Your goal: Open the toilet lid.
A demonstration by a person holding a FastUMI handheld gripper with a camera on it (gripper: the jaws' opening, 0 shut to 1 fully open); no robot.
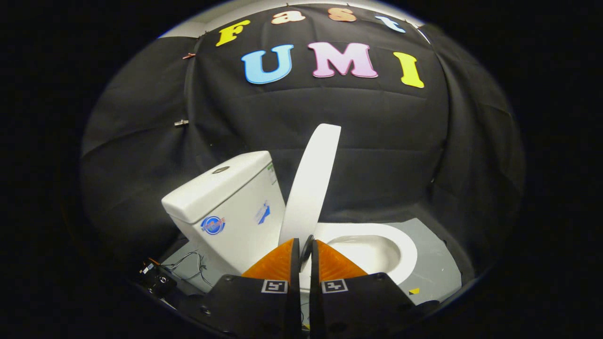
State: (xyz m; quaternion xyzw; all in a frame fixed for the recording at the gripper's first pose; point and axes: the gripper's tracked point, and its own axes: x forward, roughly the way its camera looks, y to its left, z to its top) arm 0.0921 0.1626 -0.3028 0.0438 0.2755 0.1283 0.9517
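Observation:
The white toilet stands just ahead of my fingers, seen from its side, with the tank (226,197) to the left and the bowl with its seat (377,249) to the right. Its lid (311,183) is raised and stands almost upright, leaning slightly away from the tank. My gripper (305,249) is low in front of the lid's hinge end. The orange fingers (275,263) are close together with only a thin slit between them. A small dark curved part shows in that slit at the tips; I cannot tell whether it is pinched.
The toilet rests on a grey floor panel (433,273). Loose wires (188,266) and a small dark device (158,278) lie on the floor left of the tank. Black cloth walls close in behind and on both sides.

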